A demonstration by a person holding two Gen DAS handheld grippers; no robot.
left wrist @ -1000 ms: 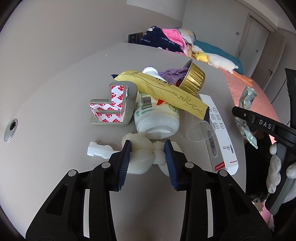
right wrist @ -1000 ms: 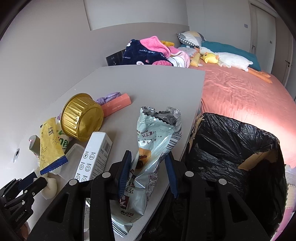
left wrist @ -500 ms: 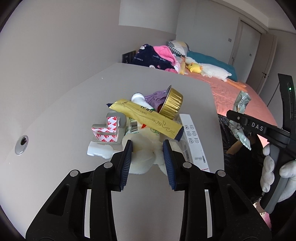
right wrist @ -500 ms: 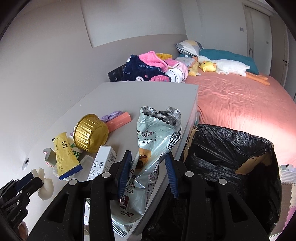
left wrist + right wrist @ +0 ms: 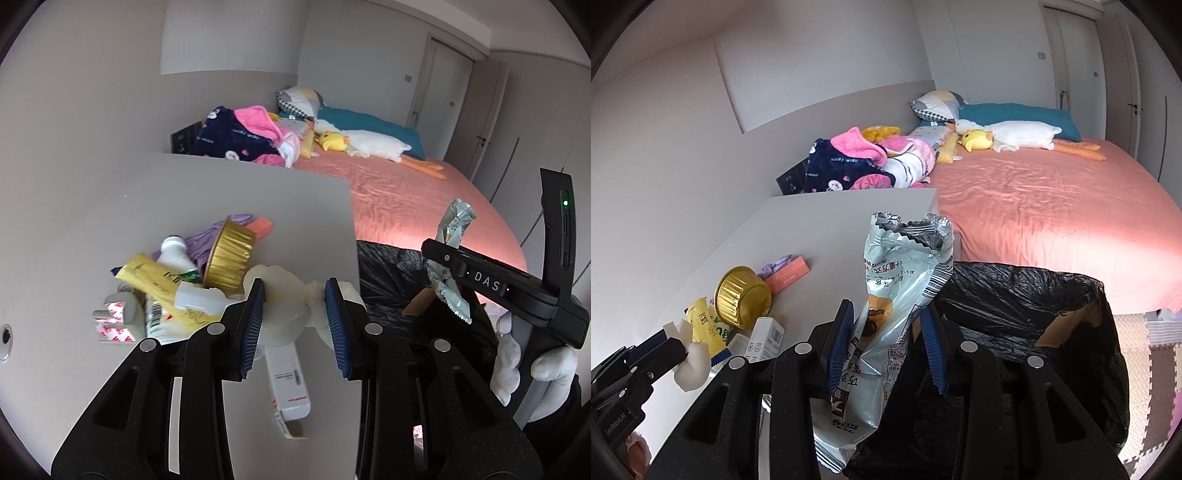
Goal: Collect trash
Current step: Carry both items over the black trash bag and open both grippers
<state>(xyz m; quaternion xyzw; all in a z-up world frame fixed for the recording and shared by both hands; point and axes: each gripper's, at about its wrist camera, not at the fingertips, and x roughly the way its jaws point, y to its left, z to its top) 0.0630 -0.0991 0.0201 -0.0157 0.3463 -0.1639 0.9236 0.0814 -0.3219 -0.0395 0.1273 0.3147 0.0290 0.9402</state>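
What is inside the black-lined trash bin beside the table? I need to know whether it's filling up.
In the right wrist view, the black-lined trash bin shows only crumpled black liner and brown cardboard at its rim. Its bottom is hidden by the snack bag and the dark folds.

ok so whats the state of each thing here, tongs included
left tongs: shut on the cream foam lump, lifted off the table
right tongs: shut on the torn-open snack bag
bin bag: open, beside the table
gold foil cup: tipped on its side
white bottle: lying down
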